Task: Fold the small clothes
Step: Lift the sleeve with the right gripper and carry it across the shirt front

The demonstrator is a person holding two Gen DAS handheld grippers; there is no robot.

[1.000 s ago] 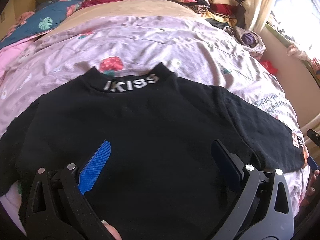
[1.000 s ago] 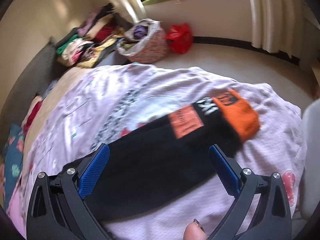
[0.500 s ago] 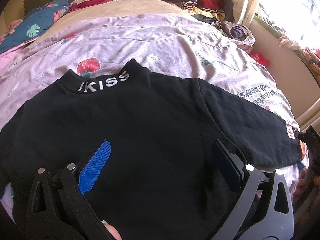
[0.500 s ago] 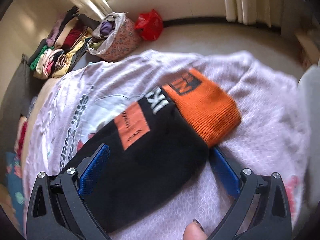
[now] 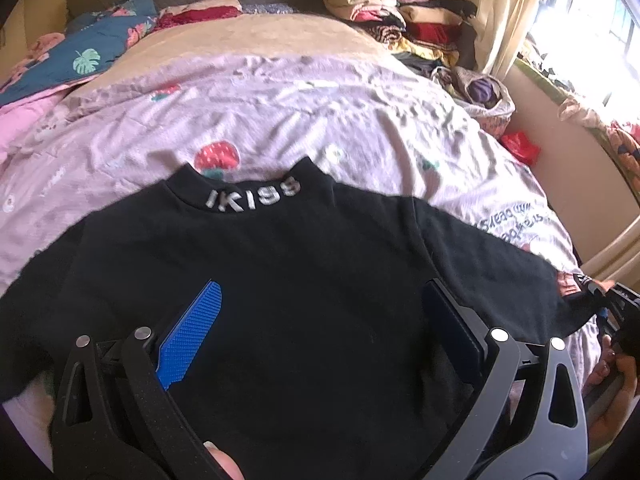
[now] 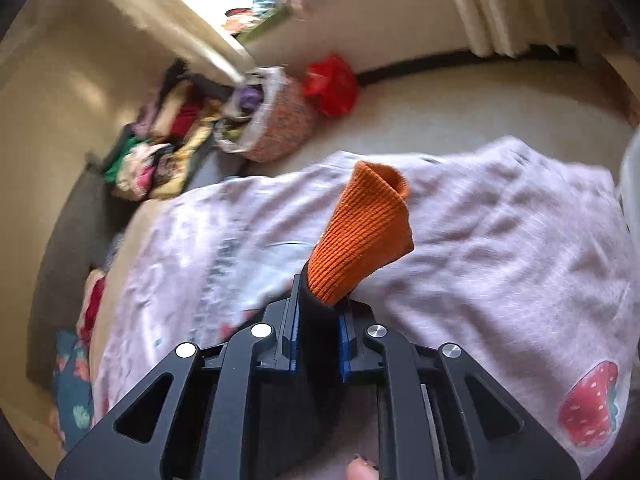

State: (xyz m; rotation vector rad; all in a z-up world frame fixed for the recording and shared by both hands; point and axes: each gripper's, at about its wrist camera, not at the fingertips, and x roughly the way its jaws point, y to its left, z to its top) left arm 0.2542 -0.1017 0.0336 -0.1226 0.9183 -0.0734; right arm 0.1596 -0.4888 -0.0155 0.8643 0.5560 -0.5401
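A black sweater [image 5: 300, 260] with white lettering on its collar [image 5: 252, 196] lies flat on the pink bedspread [image 5: 280, 100]. My left gripper [image 5: 320, 286] hovers open above the sweater's chest, its blue pads wide apart and nothing between them. In the right wrist view my right gripper [image 6: 318, 308] is closing, and its pads press on the black sleeve [image 6: 316, 344] just behind the orange cuff [image 6: 364, 236]. The cuff sticks up past the fingertips. At the far right of the left wrist view, the right gripper [image 5: 620, 304] sits at the sleeve's end.
A stack of folded clothes [image 5: 400, 12] sits at the head of the bed by the curtain. A patterned bag of clothes [image 6: 276, 120] and a red bag [image 6: 332, 88] stand on the floor. Blue floral bedding [image 5: 92, 48] lies at the far left.
My right gripper went from wide open around the sleeve to clamped on it, and the orange cuff now stands up off the bedspread. The left gripper stayed open and shifted slightly over the sweater.
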